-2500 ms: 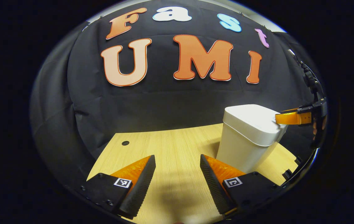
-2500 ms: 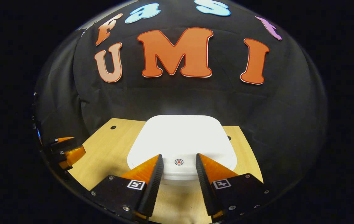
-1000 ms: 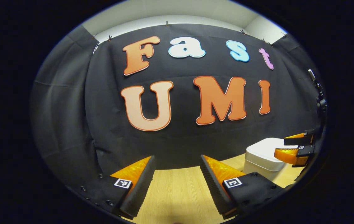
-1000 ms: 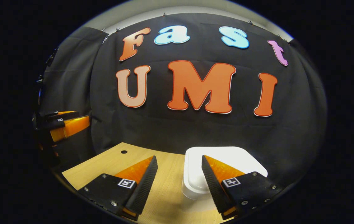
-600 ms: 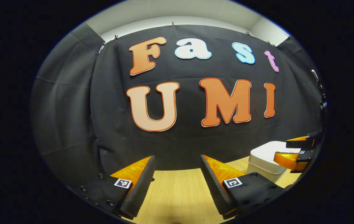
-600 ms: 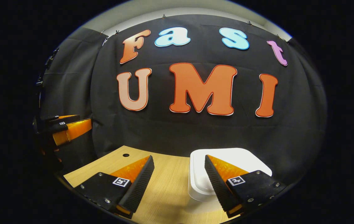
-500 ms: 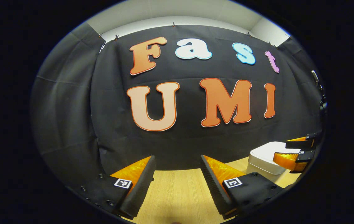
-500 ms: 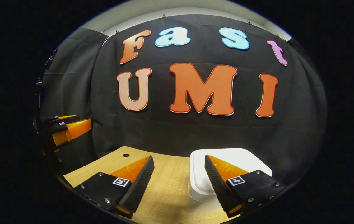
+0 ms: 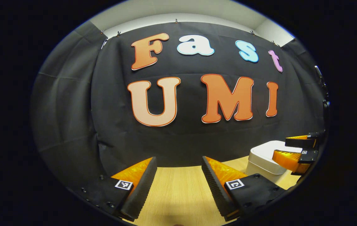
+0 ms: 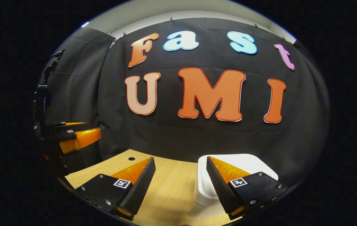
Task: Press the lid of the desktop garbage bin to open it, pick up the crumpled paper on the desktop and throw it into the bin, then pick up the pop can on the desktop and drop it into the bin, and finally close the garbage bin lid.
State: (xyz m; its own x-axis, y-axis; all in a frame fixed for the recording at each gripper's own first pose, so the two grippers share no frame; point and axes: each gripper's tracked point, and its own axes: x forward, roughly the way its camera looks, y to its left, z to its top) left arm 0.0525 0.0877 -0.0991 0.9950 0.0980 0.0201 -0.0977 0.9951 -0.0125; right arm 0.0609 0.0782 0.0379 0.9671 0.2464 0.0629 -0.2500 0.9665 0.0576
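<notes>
Both of my claws hang above the desk with nothing in them. My left gripper point(image 9: 177, 183) has its fingers spread wide, bare wood showing through the gap between them. My right gripper point(image 10: 178, 183) is just as wide apart and just as empty; its right finger point(image 10: 225, 175) crosses in front of the garbage bin's lid point(image 10: 253, 163) from where I look, but I cannot tell whether it touches the lid or floats above it.

From the left gripper view, the right gripper point(image 9: 294, 150) shows far off at the right, level with the top of the bin, its fingers one over the other with a gap between. From the right gripper view, the left gripper point(image 10: 84, 133) sits off at the left, well clear of the desk's left edge.

Out past the claws, the white garbage bin point(image 9: 261, 163) stands toward the right side of the desk point(image 9: 178, 194), near its back edge, with the lid lying flat and shut. A small round hole point(image 10: 131, 158) marks the wood near the back left corner.
</notes>
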